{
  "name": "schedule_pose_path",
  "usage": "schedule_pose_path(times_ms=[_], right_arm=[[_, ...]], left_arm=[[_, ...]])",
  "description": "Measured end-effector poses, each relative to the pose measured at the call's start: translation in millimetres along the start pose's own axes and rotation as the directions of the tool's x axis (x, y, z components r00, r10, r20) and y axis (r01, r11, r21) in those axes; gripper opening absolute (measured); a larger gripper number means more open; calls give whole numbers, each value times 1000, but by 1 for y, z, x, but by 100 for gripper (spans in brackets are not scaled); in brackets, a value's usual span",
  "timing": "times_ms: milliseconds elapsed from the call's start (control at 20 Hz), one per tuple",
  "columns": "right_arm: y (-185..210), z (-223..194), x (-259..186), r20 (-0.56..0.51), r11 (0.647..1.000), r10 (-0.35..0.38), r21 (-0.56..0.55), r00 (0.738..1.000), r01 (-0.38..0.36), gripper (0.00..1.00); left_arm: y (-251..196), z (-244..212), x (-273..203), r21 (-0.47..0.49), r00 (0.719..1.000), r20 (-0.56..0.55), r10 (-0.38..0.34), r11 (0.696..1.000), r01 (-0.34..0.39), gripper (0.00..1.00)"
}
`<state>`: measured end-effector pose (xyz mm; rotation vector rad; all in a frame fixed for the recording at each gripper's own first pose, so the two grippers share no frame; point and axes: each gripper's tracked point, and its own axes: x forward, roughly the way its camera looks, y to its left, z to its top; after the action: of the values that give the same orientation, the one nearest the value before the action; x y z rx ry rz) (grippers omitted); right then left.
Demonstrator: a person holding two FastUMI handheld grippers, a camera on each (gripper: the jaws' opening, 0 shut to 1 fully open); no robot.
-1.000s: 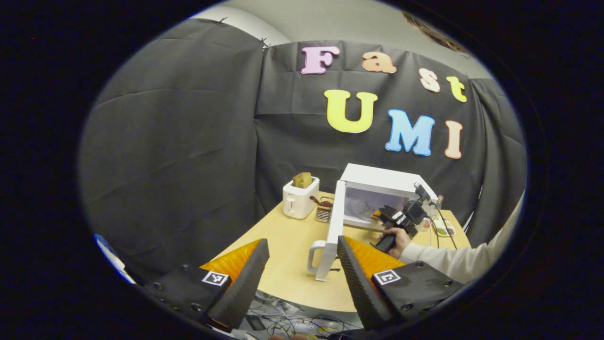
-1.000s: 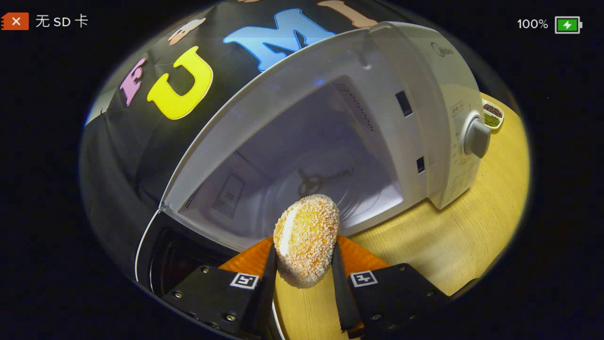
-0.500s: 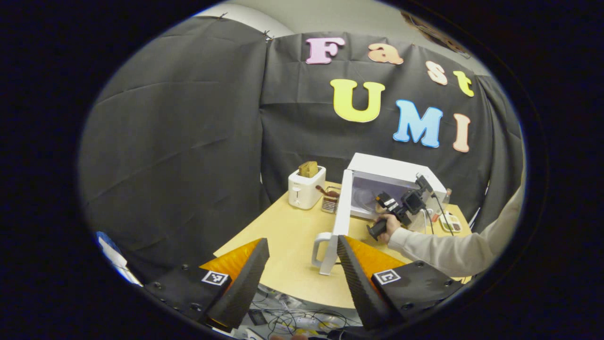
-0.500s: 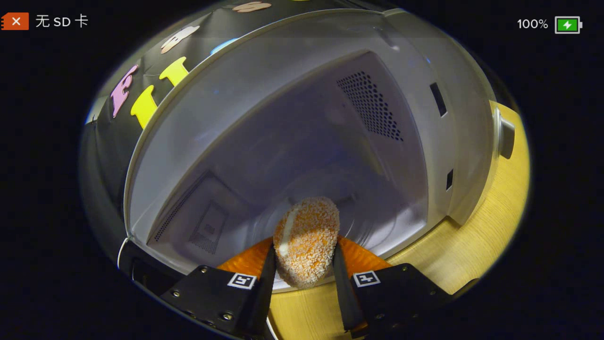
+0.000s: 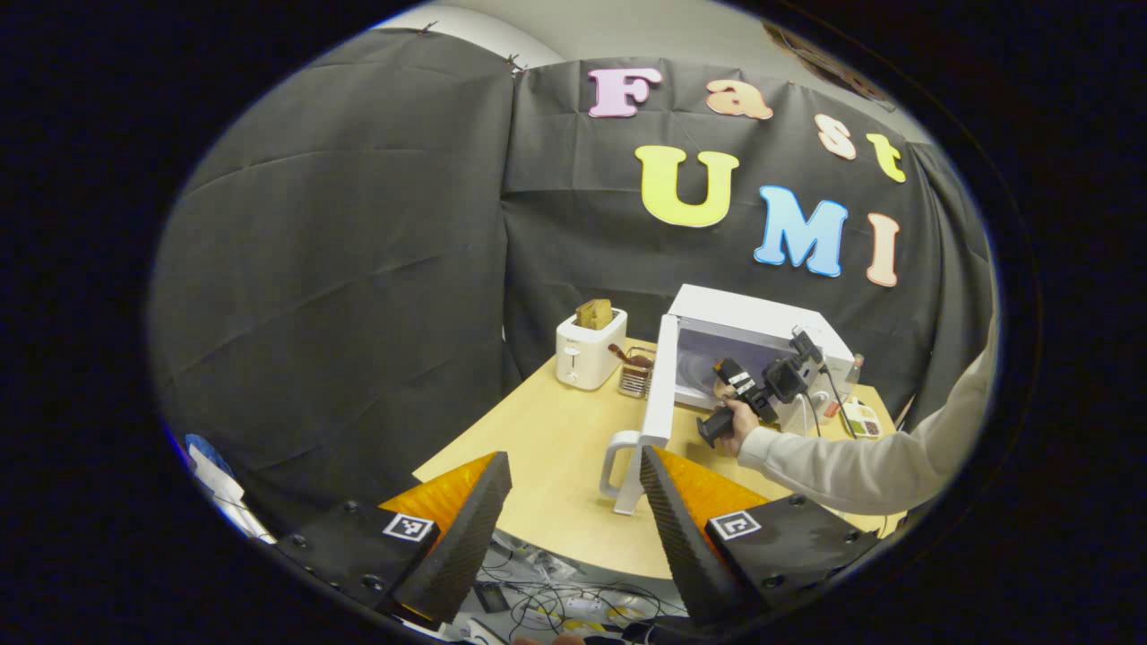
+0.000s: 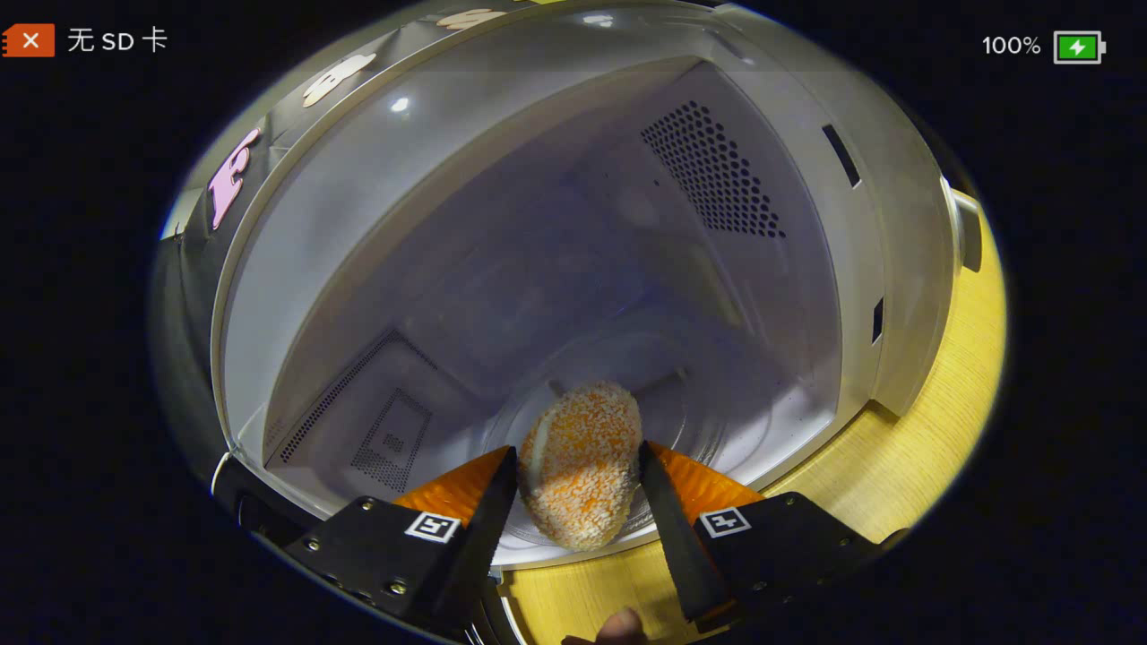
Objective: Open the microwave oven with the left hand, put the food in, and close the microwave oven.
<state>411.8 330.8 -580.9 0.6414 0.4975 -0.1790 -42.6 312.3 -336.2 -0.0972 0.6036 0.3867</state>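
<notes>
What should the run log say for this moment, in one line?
step: placing food | microwave: door open | right gripper: shut on crumbed food, at cavity mouth | left gripper: open, back from table

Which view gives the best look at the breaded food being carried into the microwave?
The right gripper view: the breaded food sits close up between the right hand-held gripper fingers, at the mouth of the open microwave. The left gripper view shows that gripper far off at the microwave, the food too small to tell.
</notes>
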Motion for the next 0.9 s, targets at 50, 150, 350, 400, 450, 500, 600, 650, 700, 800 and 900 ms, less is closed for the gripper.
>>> schedule_pose_path(times_ms=[50,150,350,400,450,500,600,650,700,800,900], right_arm=[[0,3,-1,9,1000,-7,3,1000,7,86],[-4,6,-3,15,1000,-29,-3,999,29,94],[12,9,-33,-37,998,47,-34,998,-48,94],[14,13,-48,-39,995,71,-68,997,-74,94],[17,16,-63,-46,989,94,-107,995,-98,94],[17,18,-81,-58,983,108,-141,993,-115,94],[12,27,-121,-87,971,124,-197,988,-139,94],[9,32,-143,-102,964,131,-218,986,-151,94],[8,36,-170,-114,955,145,-242,983,-169,94],[0,46,-219,-129,935,156,-301,979,-188,94],[-14,51,-266,-153,916,141,-356,978,-187,93]], left_arm=[[1,-1,-1,-3,1000,-1,2,1000,-2,97],[3,-1,-4,-9,1000,6,5,1000,-5,96],[5,4,-8,-9,999,38,2,1000,-2,97],[7,5,-7,-13,999,47,-11,1000,12,94],[7,6,-4,-10,998,59,-25,1000,26,96],[8,9,2,-2,996,77,-35,999,35,96],[16,15,16,18,992,114,-58,998,56,94],[21,16,27,27,989,131,-75,997,72,94],[25,15,39,34,985,142,-95,995,91,94],[33,13,67,29,977,154,-145,989,142,95],[38,2,95,31,971,132,-201,980,198,95]])
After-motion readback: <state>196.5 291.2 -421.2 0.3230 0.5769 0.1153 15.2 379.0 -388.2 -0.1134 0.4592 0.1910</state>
